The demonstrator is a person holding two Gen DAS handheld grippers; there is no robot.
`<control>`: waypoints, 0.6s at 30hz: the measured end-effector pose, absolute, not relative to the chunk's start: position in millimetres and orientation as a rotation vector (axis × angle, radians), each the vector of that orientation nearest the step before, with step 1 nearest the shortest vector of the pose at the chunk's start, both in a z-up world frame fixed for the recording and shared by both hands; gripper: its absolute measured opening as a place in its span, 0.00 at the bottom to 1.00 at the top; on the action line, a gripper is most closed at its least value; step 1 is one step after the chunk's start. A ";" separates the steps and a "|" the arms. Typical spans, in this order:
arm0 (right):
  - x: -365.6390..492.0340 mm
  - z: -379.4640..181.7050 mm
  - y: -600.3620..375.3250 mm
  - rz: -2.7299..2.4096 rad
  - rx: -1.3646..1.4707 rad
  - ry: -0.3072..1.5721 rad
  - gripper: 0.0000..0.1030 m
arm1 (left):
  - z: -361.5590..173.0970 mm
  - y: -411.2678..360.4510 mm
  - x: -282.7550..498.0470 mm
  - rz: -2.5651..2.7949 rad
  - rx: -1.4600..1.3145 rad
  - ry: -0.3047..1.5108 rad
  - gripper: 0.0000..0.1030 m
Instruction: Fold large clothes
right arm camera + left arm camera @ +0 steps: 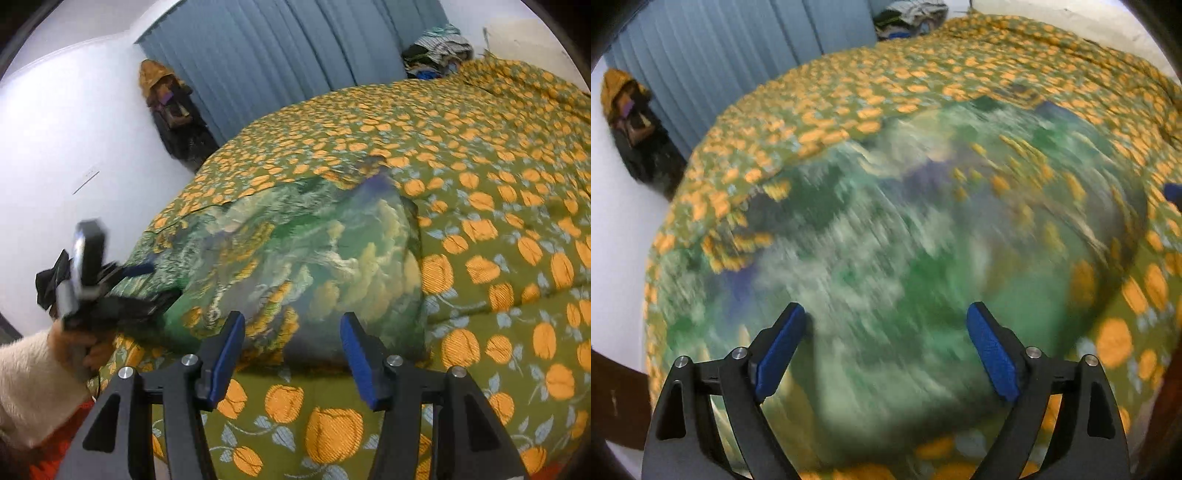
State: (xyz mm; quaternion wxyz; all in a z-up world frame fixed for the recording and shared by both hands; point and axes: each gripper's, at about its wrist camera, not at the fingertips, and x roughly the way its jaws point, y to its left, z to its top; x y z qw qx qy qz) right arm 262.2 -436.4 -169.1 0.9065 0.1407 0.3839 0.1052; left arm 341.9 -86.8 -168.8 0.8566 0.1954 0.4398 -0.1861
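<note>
Here, nearest the right wrist camera, the right claw (293, 356) stands with its jaws partly apart and nothing between them, poised over the bed's orange-flowered cover (498, 258) just short of the garment. The green patterned garment (306, 258) lies as a partly folded bundle on the bed, its near edge just beyond those fingertips. To its left a hand (79, 341) in a pale fleecy sleeve (33, 391) carries the left claw (886, 347), whose jaws stand wide and empty above the cloth, which is blurred in its own view. The step in hand looks like a pause between folds, both claws free. Next, each claw probably needs to pinch an edge or corner and carry it across. Farther off hang blue curtains (266, 70), and a pile of clothes (437, 48) sits beyond the bed.
</note>
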 end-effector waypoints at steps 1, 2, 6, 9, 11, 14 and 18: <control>261.7 -170.5 -440.7 0.192 0.293 0.795 0.53 | -168.9 -86.8 334.9 -0.403 0.402 0.935 0.87; 261.3 -172.2 -445.2 0.166 0.294 0.801 0.53 | -169.3 -87.0 331.5 -0.415 0.400 0.941 0.88; 261.4 -183.5 -461.7 0.057 0.292 0.836 0.55 | -157.0 -89.7 316.6 -0.487 0.342 0.970 0.89; 261.9 -196.7 -475.6 -0.004 0.356 0.874 0.67 | -133.5 -90.7 320.5 -0.516 0.231 0.925 0.89; 261.7 -204.2 -485.9 0.006 0.460 0.880 0.69 | -120.2 -93.3 331.7 -0.519 0.168 0.889 0.90; 264.1 -216.5 -495.7 0.051 0.612 0.886 0.70 | -117.6 -98.1 349.1 -0.517 0.106 0.875 0.90; 275.6 -239.1 -503.0 0.063 0.752 0.909 0.76 | -144.1 -120.1 360.7 -0.552 0.121 0.906 0.90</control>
